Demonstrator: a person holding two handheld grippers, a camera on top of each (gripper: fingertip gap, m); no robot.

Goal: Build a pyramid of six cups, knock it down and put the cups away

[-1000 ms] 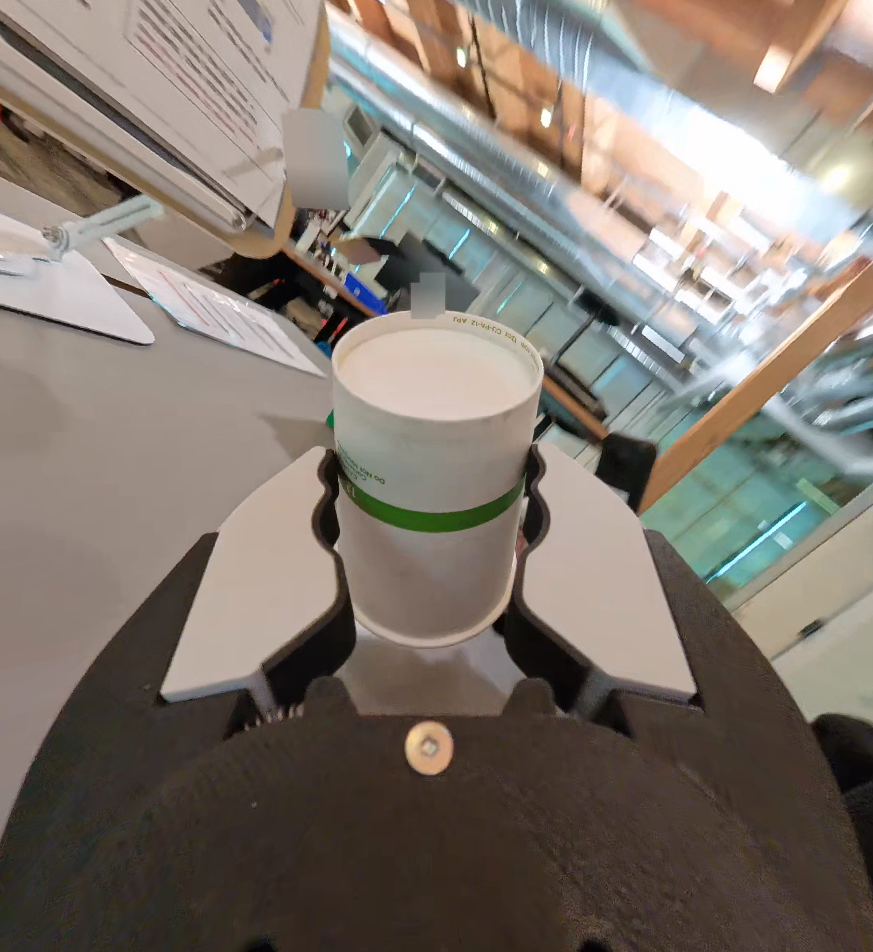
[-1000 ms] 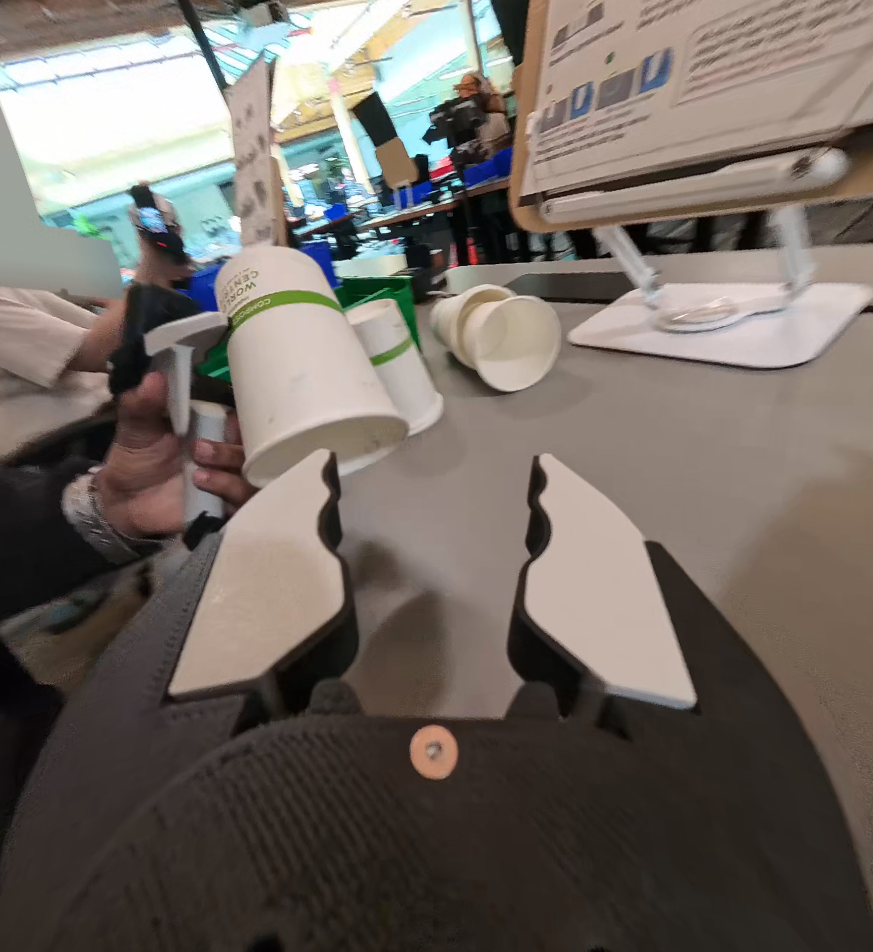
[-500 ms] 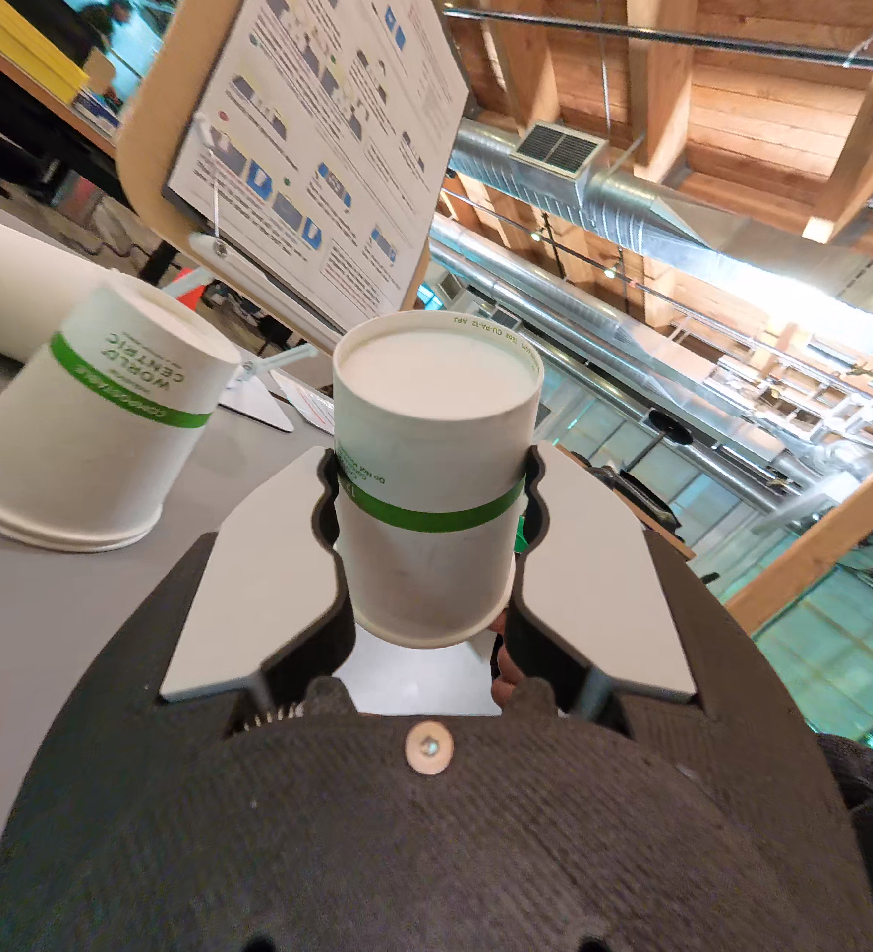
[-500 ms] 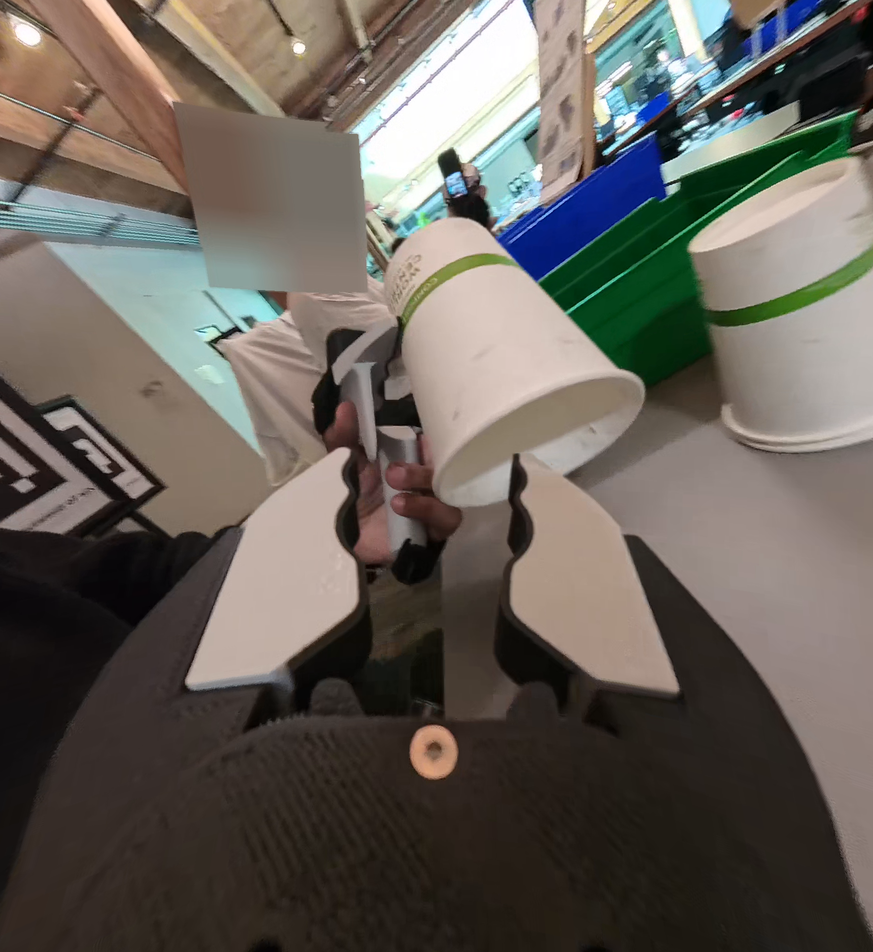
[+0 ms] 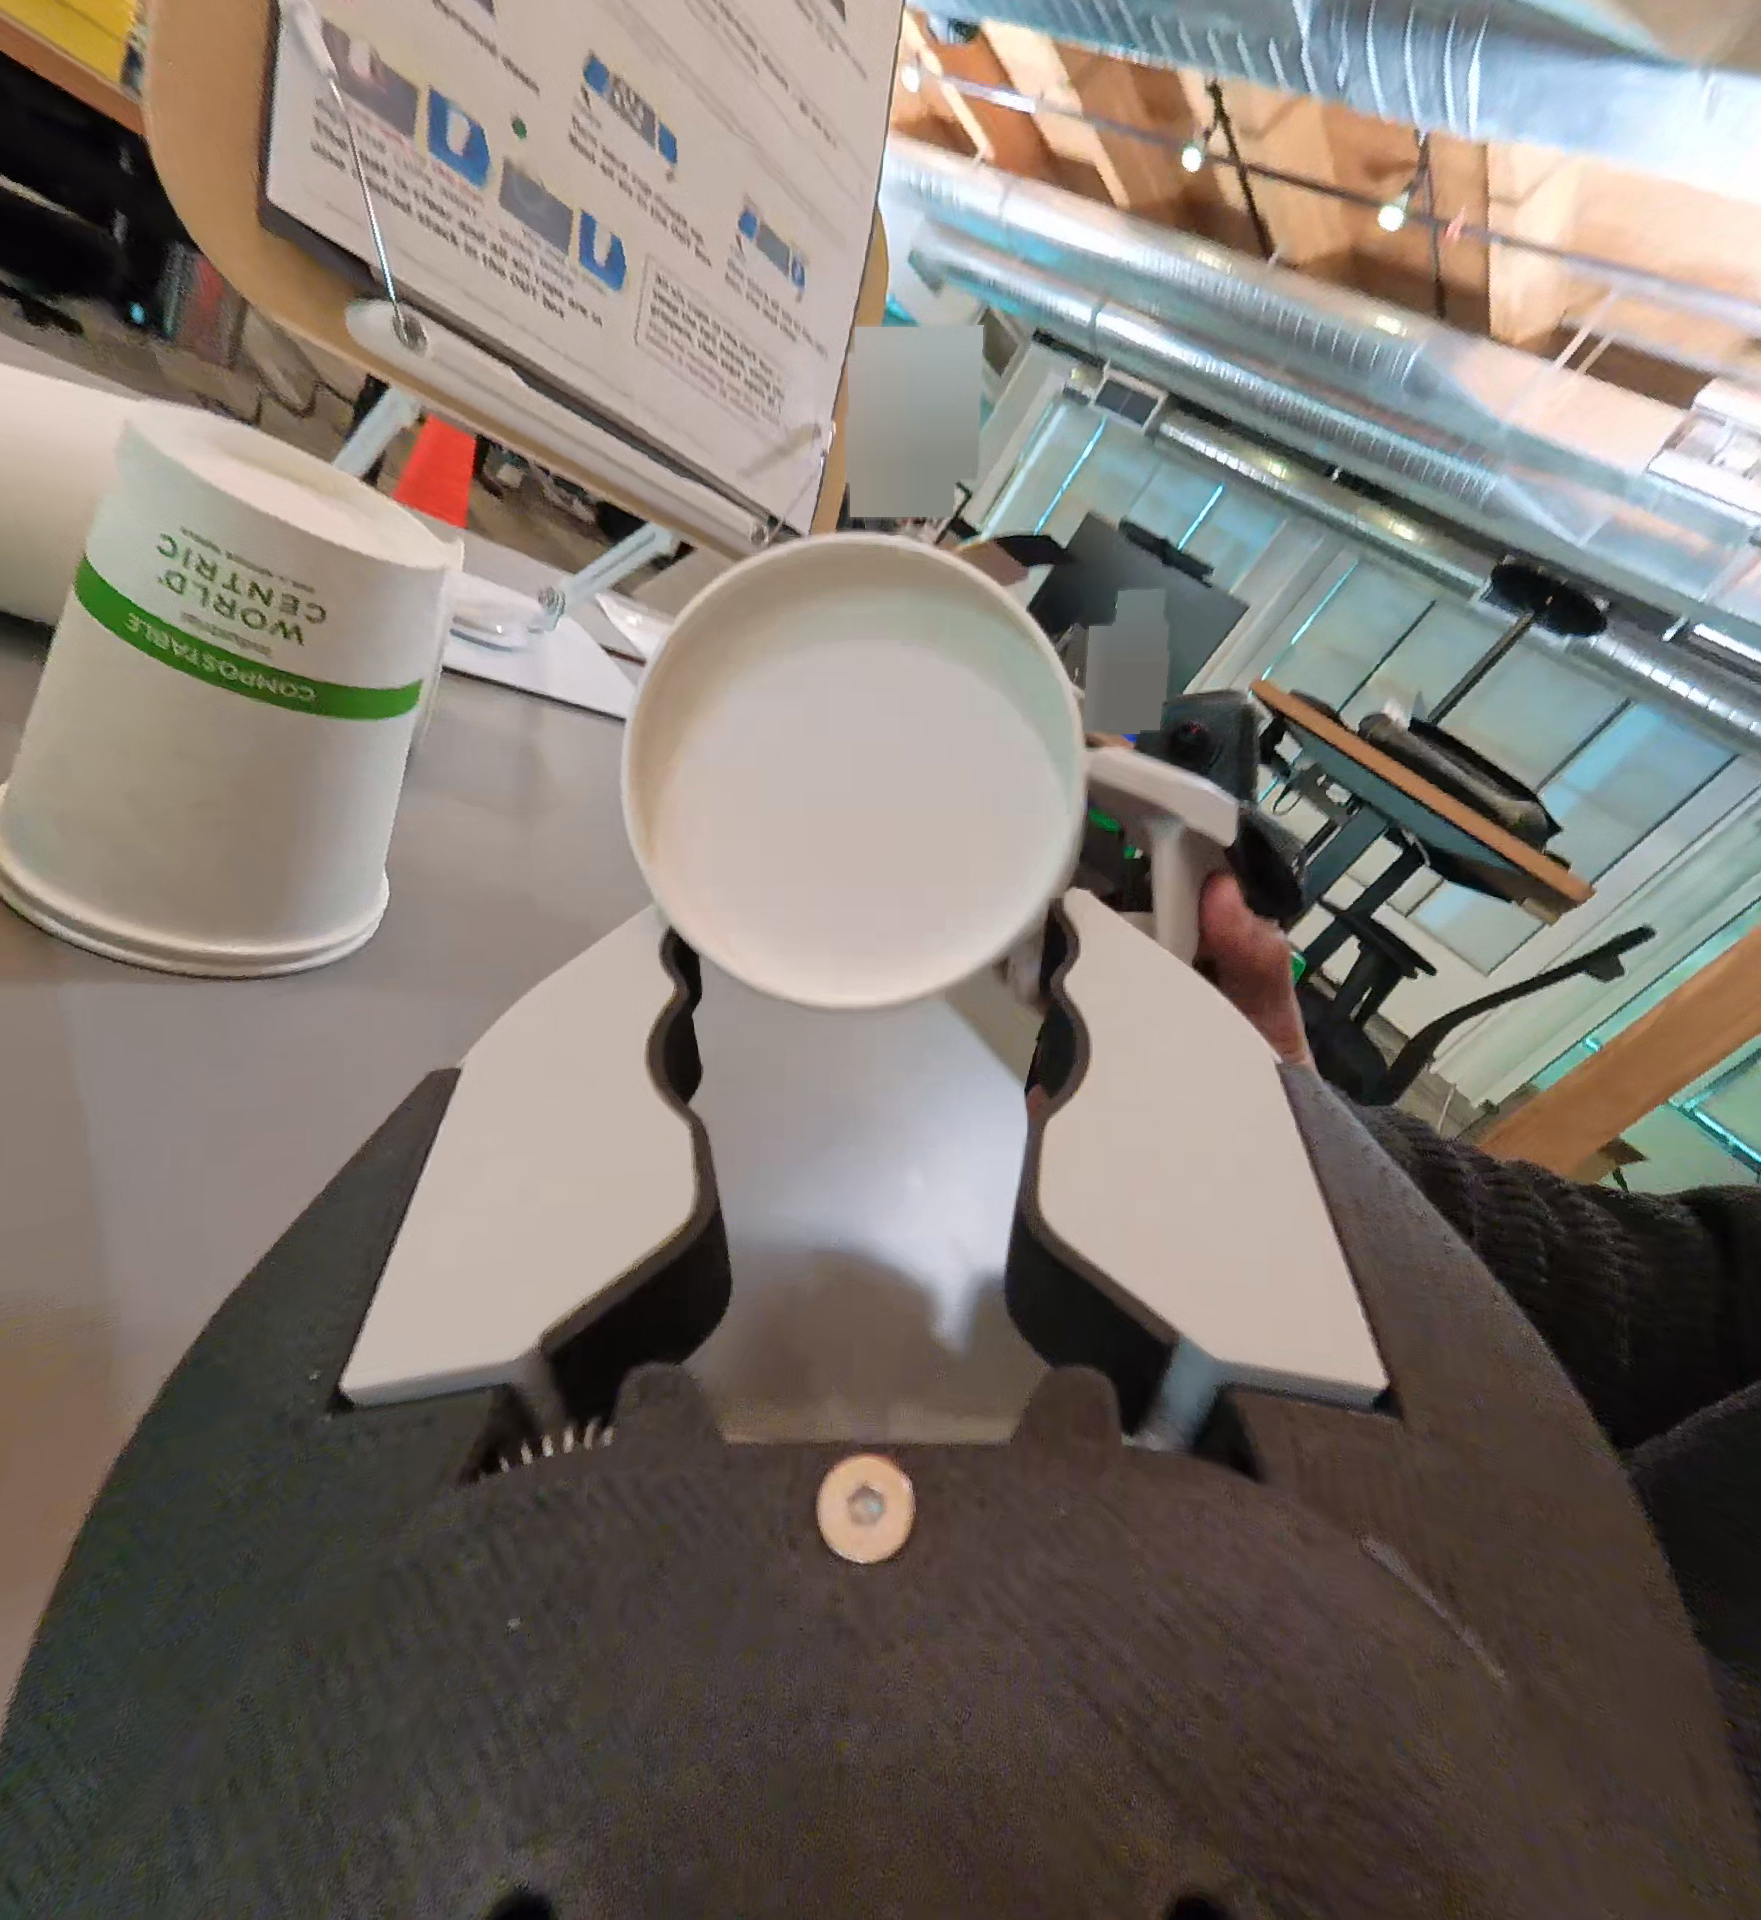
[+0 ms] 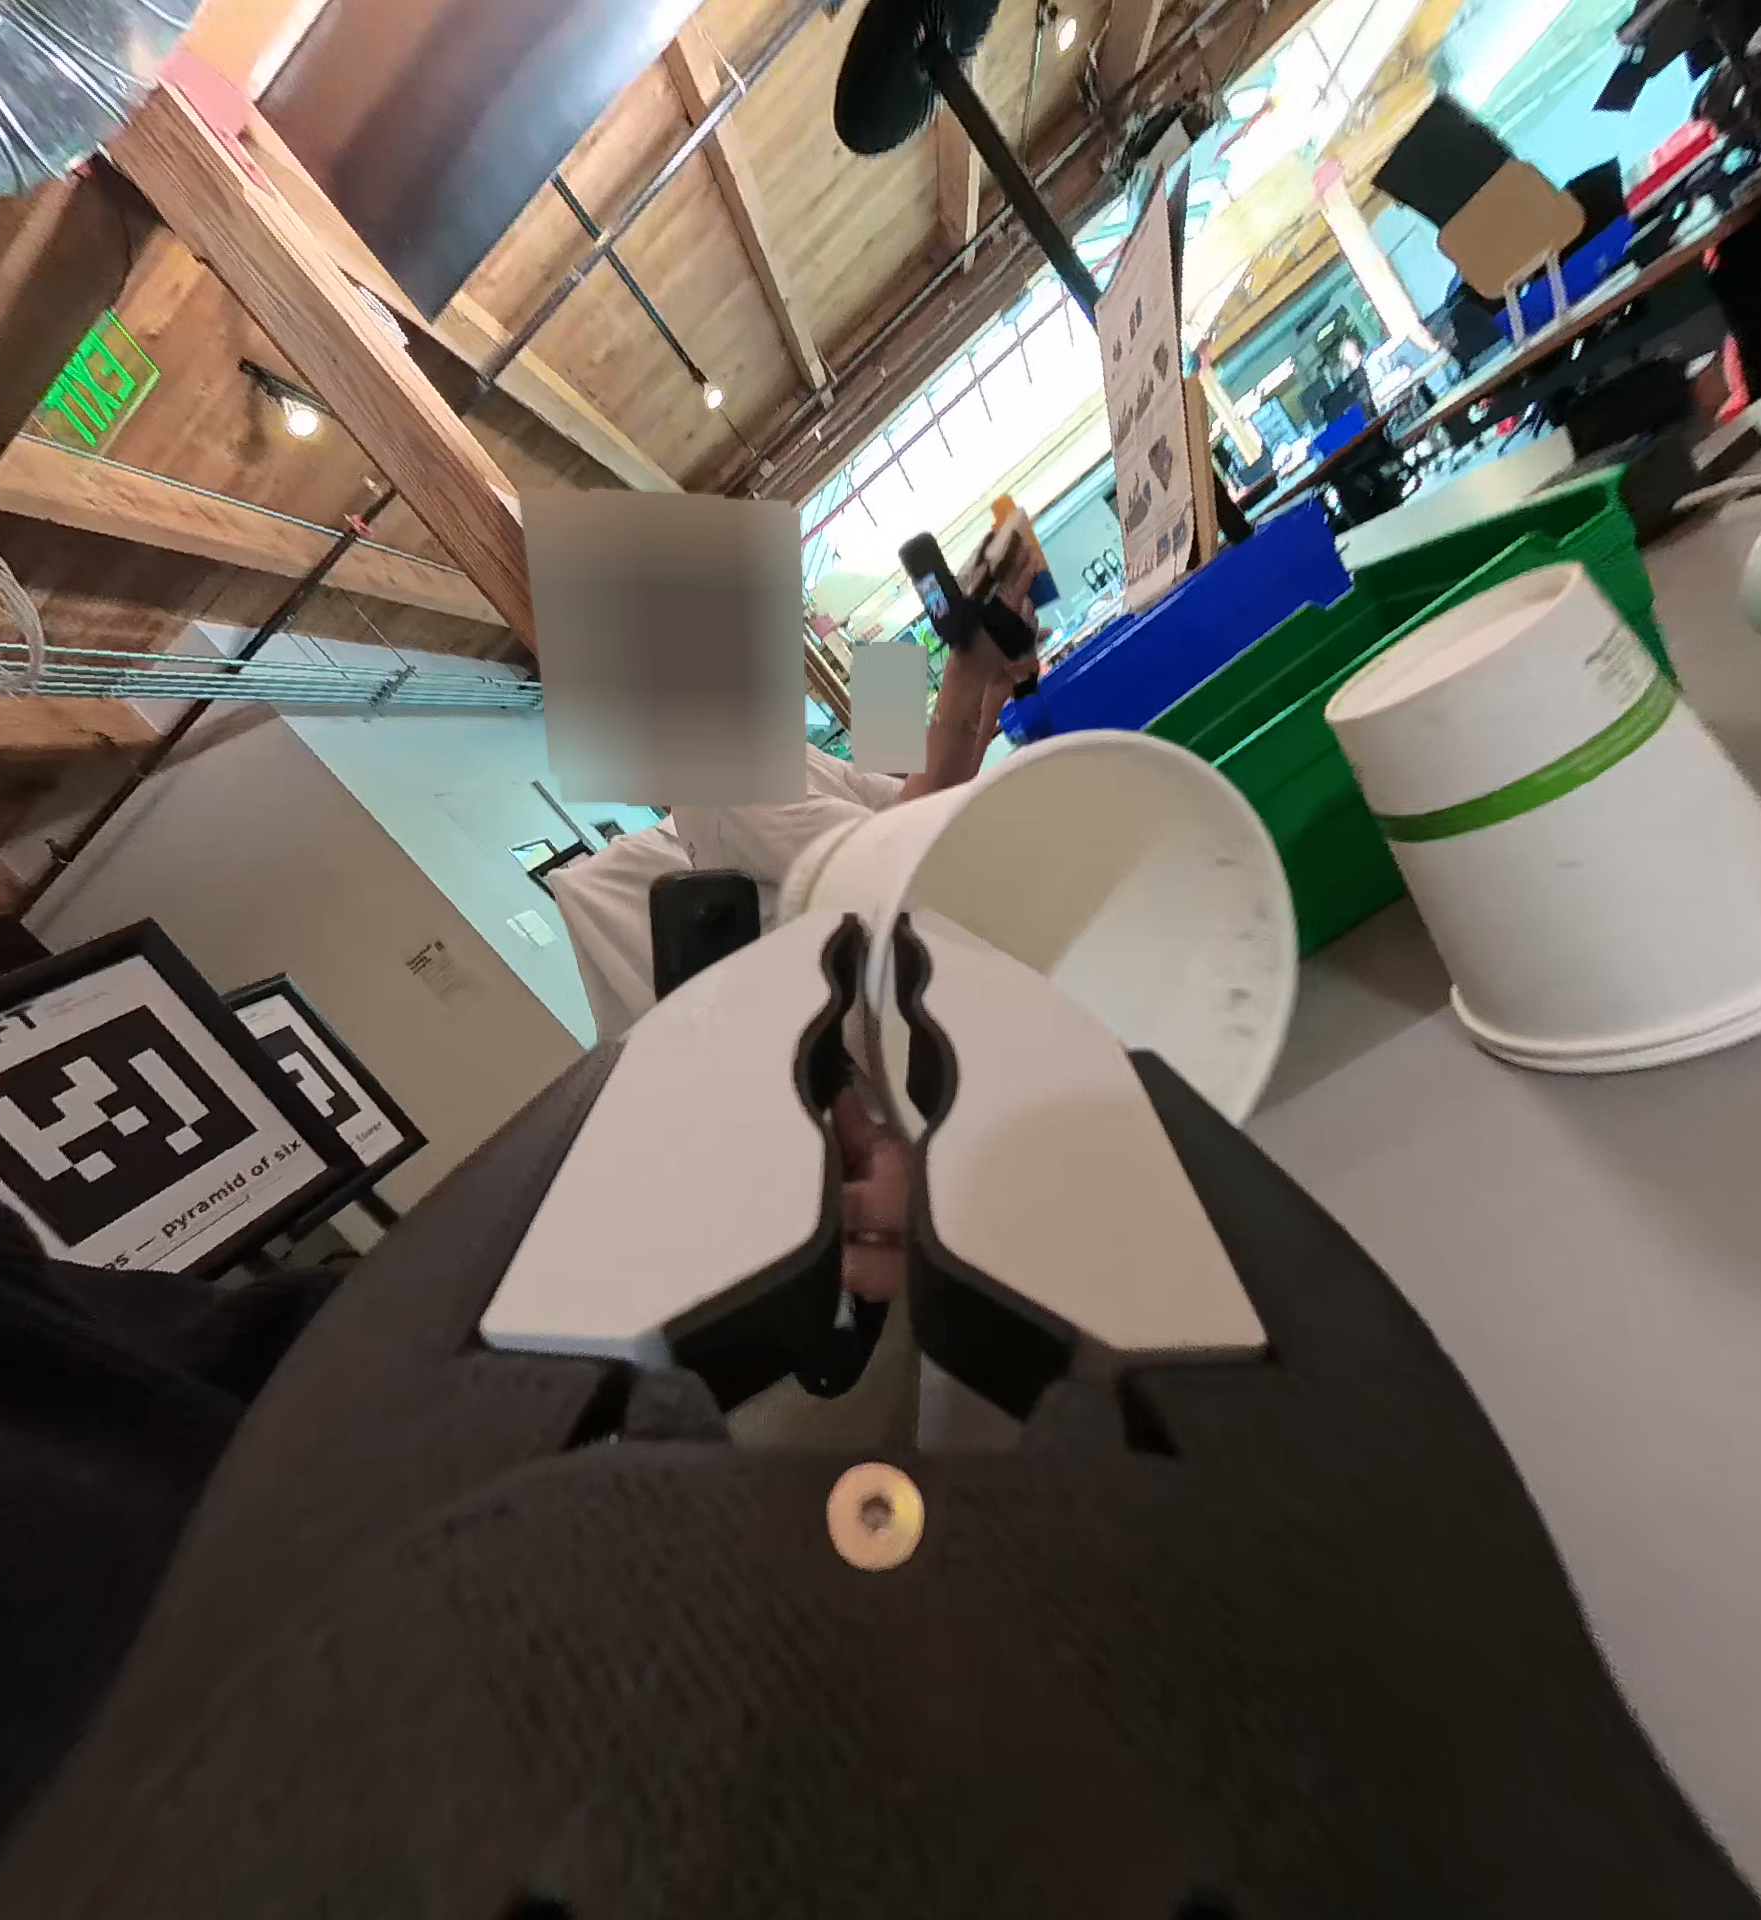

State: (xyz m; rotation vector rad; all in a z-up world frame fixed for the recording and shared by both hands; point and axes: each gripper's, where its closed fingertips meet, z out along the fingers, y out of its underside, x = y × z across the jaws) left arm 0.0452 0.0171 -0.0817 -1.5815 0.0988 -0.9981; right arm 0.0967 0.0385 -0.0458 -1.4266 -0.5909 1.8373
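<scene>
Change: half a second ago my left claw (image 5: 863,971) clamped the white paper cup with a green band (image 5: 850,769); now its jaws stand apart and the cup sits just past its tips, base toward the lens.
Right claw (image 6: 881,961): clenched on the cup's rim wall, one finger inside the mouth, one outside; it was empty before.
Meaning: cup has passed from left to right claw.
Cup position: held in the air on its side, over the near edge of the grey worktop (image 5: 180,1091).
Count, cups: one held; one upside-down stack of white green-banded paper cups (image 6: 1582,831) on the worktop, far right; part of another at the far right edge.
Count, bins: one green, one blue, far side.
Count, claws: two.
</scene>
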